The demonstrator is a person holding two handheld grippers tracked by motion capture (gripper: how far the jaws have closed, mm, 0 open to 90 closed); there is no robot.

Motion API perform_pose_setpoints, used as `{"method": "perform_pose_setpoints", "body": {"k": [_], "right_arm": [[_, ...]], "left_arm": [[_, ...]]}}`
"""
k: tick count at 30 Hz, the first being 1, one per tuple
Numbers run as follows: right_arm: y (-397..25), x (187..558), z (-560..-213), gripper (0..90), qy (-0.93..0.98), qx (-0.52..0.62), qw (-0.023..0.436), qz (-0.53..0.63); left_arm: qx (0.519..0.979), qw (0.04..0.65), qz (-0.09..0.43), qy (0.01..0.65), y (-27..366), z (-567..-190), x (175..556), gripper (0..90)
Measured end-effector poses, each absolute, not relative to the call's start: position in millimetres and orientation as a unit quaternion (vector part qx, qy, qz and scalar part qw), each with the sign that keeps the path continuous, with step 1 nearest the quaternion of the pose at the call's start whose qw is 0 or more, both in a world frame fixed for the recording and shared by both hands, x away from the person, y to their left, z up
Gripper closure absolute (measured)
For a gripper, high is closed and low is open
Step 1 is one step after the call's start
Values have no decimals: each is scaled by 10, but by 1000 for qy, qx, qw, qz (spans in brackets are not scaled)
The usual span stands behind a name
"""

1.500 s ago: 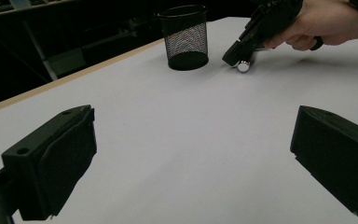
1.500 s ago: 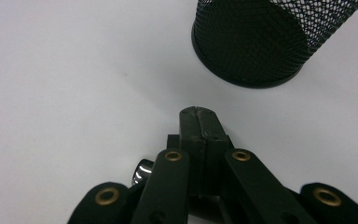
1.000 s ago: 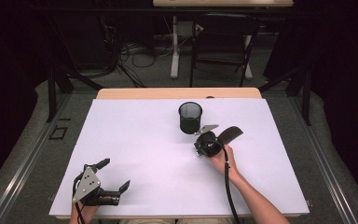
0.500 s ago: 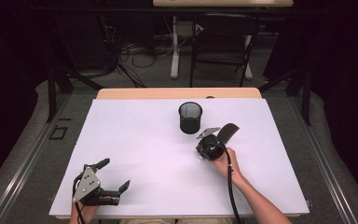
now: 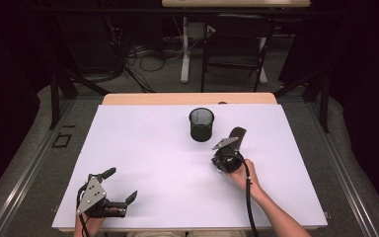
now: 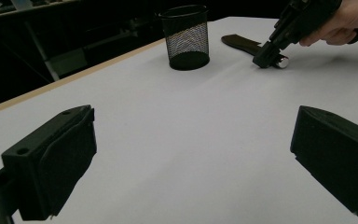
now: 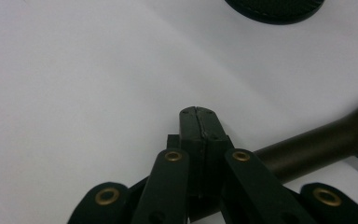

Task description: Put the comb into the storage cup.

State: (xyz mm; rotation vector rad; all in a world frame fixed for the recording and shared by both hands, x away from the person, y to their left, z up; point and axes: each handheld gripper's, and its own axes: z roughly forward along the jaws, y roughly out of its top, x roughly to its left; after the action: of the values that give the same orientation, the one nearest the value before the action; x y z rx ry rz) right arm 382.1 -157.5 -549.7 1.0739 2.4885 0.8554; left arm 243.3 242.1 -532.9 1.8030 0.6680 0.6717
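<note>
White matte table [image 5: 143,148] was backed by dark room. Right gripper [image 7: 199,122] was seen clenched, jaws pressed together with nothing gripped, tip just above dark, smooth, elongated tool [image 5: 237,134] lying beside it. Cylindrical black mesh cup [image 5: 201,124] stood upright nearby. Left gripper [image 5: 120,185] was held released, jaws wide apart, at near left corner.

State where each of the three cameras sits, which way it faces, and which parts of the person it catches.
High view: above the person's side, looking forward and down on the white table; both forearms, left gripper, right gripper.
Left gripper view: rides the left gripper, looking across the table between its open jaws at the mesh cup; catches the right hand.
Right gripper view: looks down along its closed jaws at the tabletop, a dark handle beside them.
Shared: high and left gripper views both show the cup.
</note>
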Motion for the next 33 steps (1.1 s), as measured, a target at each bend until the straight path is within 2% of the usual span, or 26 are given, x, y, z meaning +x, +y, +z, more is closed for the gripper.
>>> {"method": "perform_pose_setpoints", "body": {"k": [33], "right_arm": [[-1802, 3686, -5434, 900, 866, 386, 140, 284]], "left_arm": [[754, 525, 283, 277, 2415, -5317, 2414, 3]]}}
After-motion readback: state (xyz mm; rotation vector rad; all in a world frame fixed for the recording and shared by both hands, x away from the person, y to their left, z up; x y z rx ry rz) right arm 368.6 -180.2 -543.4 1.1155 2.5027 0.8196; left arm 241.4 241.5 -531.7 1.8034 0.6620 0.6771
